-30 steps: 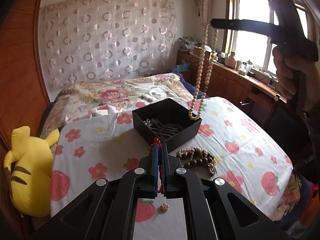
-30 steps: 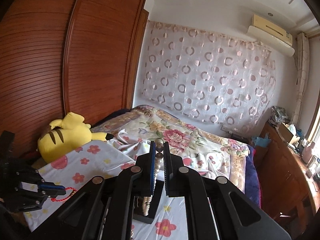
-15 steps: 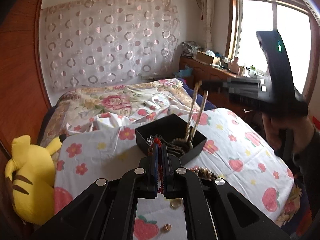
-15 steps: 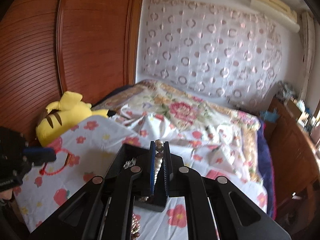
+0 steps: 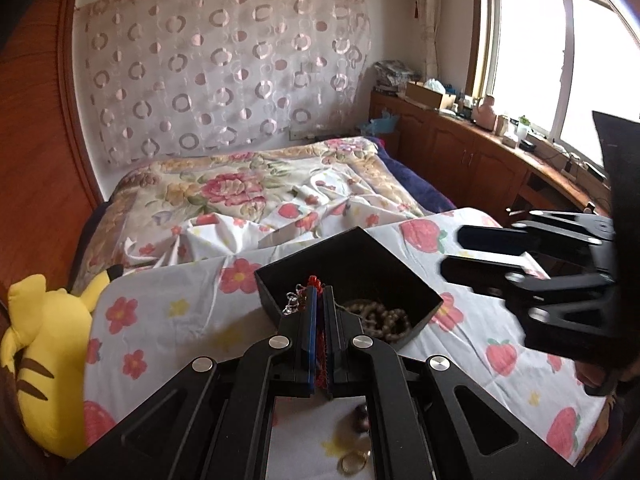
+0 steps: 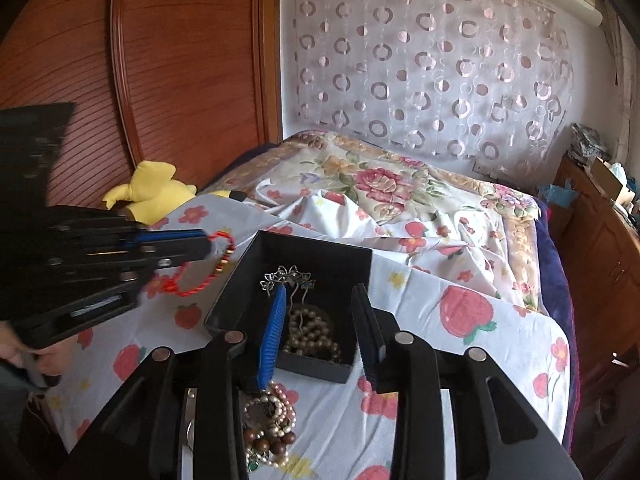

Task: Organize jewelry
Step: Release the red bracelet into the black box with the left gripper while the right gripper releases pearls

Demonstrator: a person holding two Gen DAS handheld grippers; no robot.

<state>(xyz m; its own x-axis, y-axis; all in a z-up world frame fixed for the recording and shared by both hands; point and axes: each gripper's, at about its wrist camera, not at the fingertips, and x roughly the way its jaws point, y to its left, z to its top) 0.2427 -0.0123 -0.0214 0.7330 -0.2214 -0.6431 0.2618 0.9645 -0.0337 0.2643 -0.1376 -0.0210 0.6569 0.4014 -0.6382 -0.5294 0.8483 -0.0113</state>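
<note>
A black box (image 6: 316, 250) sits on the flowered sheet. Inside it lie a silver hair ornament (image 6: 286, 276) and a long bead necklace (image 6: 312, 336), heaped loosely. My right gripper (image 6: 320, 300) hangs just over the box with its jaws opening; nothing is between them and the necklace lies free below. My left gripper (image 6: 206, 246) is left of the box, shut on a red cord bracelet (image 6: 200, 276) that dangles from its tips. From the left wrist view, the left gripper (image 5: 319, 292) points at the box (image 5: 360, 260), with the right gripper (image 5: 452, 252) at the right.
A pile of bead bracelets (image 6: 268, 420) lies on the sheet in front of the box. A gold ring (image 5: 354, 460) and a dark bead (image 5: 362, 412) lie near the bed's front edge. A yellow plush toy (image 5: 44, 360) rests at the left by the wooden wardrobe (image 6: 180, 80).
The right gripper came down over the box, laid the hanging bead necklace inside and spread its jaws. The left gripper moved closer to the box with the red bracelet.
</note>
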